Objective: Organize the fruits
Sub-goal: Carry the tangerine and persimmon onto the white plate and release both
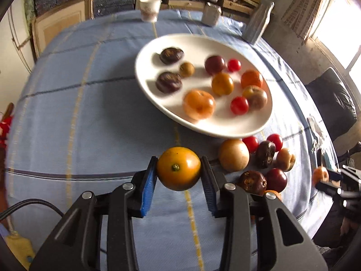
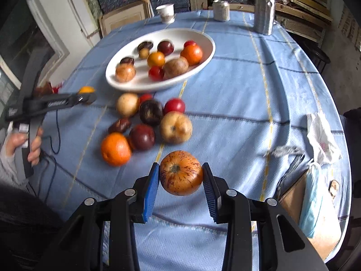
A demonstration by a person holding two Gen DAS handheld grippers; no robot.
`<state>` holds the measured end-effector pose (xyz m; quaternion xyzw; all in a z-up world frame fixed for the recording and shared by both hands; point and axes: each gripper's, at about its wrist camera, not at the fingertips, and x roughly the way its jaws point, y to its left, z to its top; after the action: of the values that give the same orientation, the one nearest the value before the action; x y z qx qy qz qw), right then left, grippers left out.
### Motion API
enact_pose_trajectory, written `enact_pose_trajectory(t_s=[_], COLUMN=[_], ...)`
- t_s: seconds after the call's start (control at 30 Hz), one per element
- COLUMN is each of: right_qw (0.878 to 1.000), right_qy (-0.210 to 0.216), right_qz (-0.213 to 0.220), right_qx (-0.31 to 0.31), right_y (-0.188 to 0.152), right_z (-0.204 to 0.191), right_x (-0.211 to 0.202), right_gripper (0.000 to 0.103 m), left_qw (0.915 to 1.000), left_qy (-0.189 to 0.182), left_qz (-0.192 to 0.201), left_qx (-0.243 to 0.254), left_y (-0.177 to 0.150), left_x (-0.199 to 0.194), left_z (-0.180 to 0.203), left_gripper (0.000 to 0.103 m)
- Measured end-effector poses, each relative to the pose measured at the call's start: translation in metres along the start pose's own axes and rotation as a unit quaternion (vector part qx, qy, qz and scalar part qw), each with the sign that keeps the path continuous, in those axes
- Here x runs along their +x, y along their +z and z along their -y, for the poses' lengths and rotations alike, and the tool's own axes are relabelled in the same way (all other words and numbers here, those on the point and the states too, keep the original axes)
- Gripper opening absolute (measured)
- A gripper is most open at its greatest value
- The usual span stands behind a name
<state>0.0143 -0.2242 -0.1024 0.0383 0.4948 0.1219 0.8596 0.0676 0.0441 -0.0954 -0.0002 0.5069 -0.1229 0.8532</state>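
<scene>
My left gripper (image 1: 178, 169) is shut on a yellow-orange round fruit (image 1: 178, 168), held above the blue tablecloth with its blue pads pressed on both sides. My right gripper (image 2: 180, 172) is shut on an orange fruit with red streaks (image 2: 181, 172), also lifted off the cloth. A white oval plate (image 1: 225, 43) beyond the left gripper holds several fruits: dark purple, orange and small red ones. Several loose fruits (image 2: 149, 122) lie in a cluster on the cloth between the plate and my right gripper. The left gripper (image 2: 86, 92) shows at the left of the right wrist view, a hand (image 2: 33, 144) holding its handle.
A white cup (image 1: 149, 9), a can (image 2: 221, 10) and a silvery bottle (image 2: 264, 6) stand at the table's far edge. A plastic bag (image 2: 322, 133) and a brown flat item (image 2: 293, 201) lie at the right edge. Stacked crates and wood fill the background.
</scene>
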Motion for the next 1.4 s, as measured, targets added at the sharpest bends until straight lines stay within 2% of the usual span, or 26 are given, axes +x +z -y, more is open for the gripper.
enact_pose_trajectory(t_s=[0.1, 0.27, 0.37, 0.5, 0.67, 0.93, 1.03, 1.27, 1.4], right_qw=[0.999, 0.991, 0.984, 0.979, 0.983, 0.994, 0.995, 0.996, 0.997], right_qy=[0.004, 0.003, 0.012, 0.023, 0.048, 0.067, 0.067, 0.063, 0.059], right_qz=[0.043, 0.133, 0.177, 0.201, 0.171, 0.071, 0.046, 0.011, -0.004], right_qx=[0.012, -0.01, -0.024, -0.035, -0.046, -0.052, -0.053, -0.061, -0.058], right_y=[0.034, 0.105, 0.146, 0.186, 0.218, 0.242, 0.246, 0.247, 0.246], right_z=[0.012, 0.016, 0.014, 0.013, 0.006, -0.004, -0.008, -0.014, -0.014], right_x=[-0.021, -0.065, -0.08, -0.068, -0.007, 0.108, 0.136, 0.172, 0.183], right_gripper=[0.038, 0.038, 0.038, 0.038, 0.038, 0.038, 0.038, 0.039, 0.039], left_qw=[0.9994, 0.9958, 0.9934, 0.9931, 0.9965, 0.9976, 0.9975, 0.9974, 0.9981], left_qy=[0.02, 0.037, 0.041, 0.042, 0.048, 0.065, 0.065, 0.063, 0.05], left_qz=[0.028, 0.082, 0.104, 0.108, 0.067, 0.007, -0.002, -0.016, -0.011], left_qx=[0.0, 0.014, 0.022, 0.019, -0.002, -0.023, -0.029, -0.032, -0.034], left_y=[0.02, 0.074, 0.109, 0.133, 0.138, 0.135, 0.139, 0.146, 0.147], left_x=[-0.03, -0.066, -0.068, -0.051, 0.003, 0.071, 0.086, 0.108, 0.108], left_z=[-0.013, -0.018, -0.007, 0.002, 0.005, -0.003, -0.009, -0.017, -0.017], left_gripper=[0.037, 0.037, 0.037, 0.037, 0.037, 0.037, 0.037, 0.037, 0.047])
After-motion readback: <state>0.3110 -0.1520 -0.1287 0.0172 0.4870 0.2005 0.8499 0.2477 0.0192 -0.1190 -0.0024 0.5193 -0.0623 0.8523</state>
